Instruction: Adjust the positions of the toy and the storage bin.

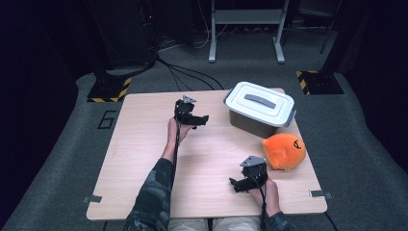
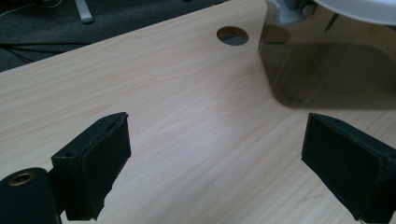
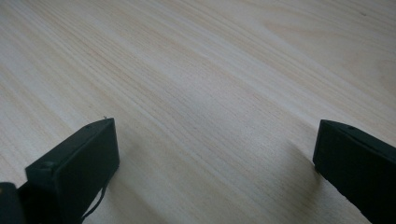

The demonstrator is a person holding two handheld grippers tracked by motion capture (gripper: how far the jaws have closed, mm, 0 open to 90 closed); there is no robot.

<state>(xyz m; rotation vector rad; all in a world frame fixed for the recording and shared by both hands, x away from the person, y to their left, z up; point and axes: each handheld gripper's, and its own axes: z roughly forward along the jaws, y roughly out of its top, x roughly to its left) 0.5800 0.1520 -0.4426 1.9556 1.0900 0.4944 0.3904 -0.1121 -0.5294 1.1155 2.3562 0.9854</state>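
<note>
**deskwatcher:** Right gripper [image 1: 240, 183] is closest to the camera, down at the near edge of the wooden table [image 1: 144, 159]. Its jaws are spread wide with nothing between them, just bare wood grain in the right gripper view.

**tabletop_tom:** And the other one?

**deskwatcher:** Left gripper [image 1: 198, 120] is further up the table, near the middle, jaws pointing toward the storage box [image 1: 259, 110]. Also wide apart and empty. It sits near the box but isn't touching it.

**tabletop_tom:** Box shut?

**deskwatcher:** Yep, white lid [image 1: 260, 101] is on, grey handle on top, and the dark see-through body shows up close in the left gripper view [image 2: 322, 65]. It's at the far right of the table. Round cable hole [image 2: 232, 36] in the tabletop sits just beside it.

**tabletop_tom:** Anything else?

**deskwatcher:** Orange plush toy [image 1: 284, 150] lying just in front of the box, right next to the right gripper, not touching it as far as I can tell.
</note>
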